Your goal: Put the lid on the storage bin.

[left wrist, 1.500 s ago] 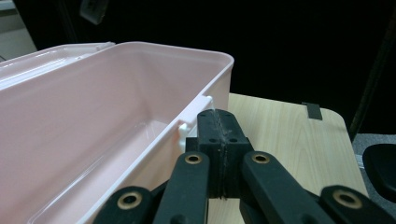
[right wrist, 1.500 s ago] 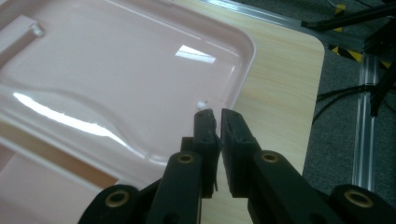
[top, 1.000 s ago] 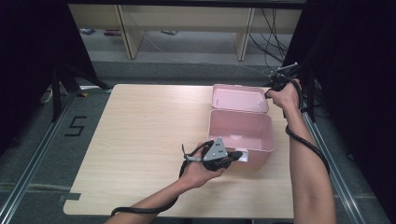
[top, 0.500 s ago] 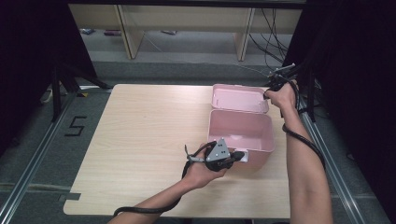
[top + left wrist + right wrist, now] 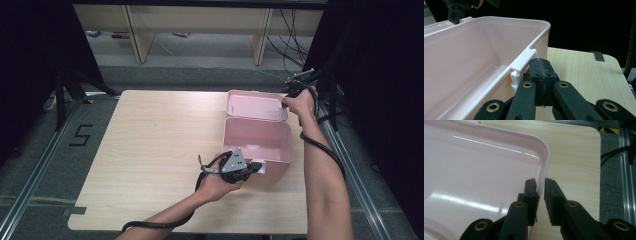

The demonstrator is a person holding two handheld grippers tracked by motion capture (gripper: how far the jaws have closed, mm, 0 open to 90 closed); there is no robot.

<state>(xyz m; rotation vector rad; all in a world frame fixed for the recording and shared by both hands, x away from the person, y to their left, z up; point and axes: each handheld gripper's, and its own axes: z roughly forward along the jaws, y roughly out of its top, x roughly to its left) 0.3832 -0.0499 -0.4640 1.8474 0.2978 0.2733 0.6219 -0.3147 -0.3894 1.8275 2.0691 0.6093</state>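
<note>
Standing by the bench (image 5: 150, 150), I see the pink box (image 5: 257, 142) toward its right side, open, with the lid (image 5: 255, 105) folded back flat behind it.

At the left, the left gripper (image 5: 255, 168) has its jaws clenched tight together right at the box's front wall, beside the white latch tab (image 5: 522, 63); a sliver of clear plastic seems pinched between the pads, though I cannot tell for sure. Further right, the right gripper (image 5: 539, 195) straddles the lid's rim near its far right corner, one jaw inside, one outside. Its jaws have just been closing on that rim, yet a gap remains by the outer pad, so the hold is not firm.

The box looks like light, thin moulded plastic: stiff enough to keep its shape, but glossy and slippery, and the walls would likely flex. The rim and latch tab are the sensible places to take hold; the hinge is probably the weak spot.
</note>
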